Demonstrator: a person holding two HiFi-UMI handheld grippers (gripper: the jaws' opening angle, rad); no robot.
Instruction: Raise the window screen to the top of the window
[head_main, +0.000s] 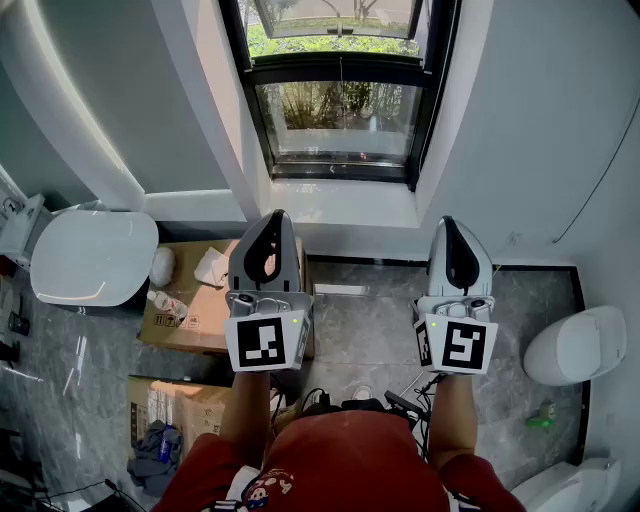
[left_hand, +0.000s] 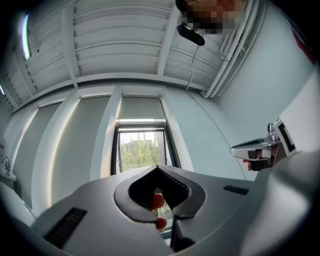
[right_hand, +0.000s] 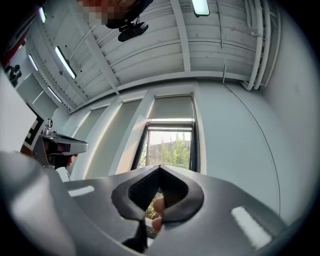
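Both tools are held up side by side, tips tilted upward toward the window (head_main: 340, 110). The left tool (head_main: 277, 214) is narrow: its jaws meet at the tip with nothing between them. The right tool (head_main: 447, 221) is the same, closed and empty. Each marker cube faces the person, whose red sleeves reach up to the tools from below.

The window stands ahead of both tools, between their lines of aim and well apart from the tips. It has a dark frame and a dark crossbar. The pane under the bar looks hazier than the pane above it, and this seems to be the screen (head_main: 338, 122), though its edge cannot be made out for sure. Neither tool touches the frame or the screen. Green trees show through the glass.

Left of the left tool, lower down, are cardboard boxes (head_main: 185, 320) and a white toilet lid (head_main: 95, 255). A second toilet (head_main: 575, 345) sits right of the right tool.
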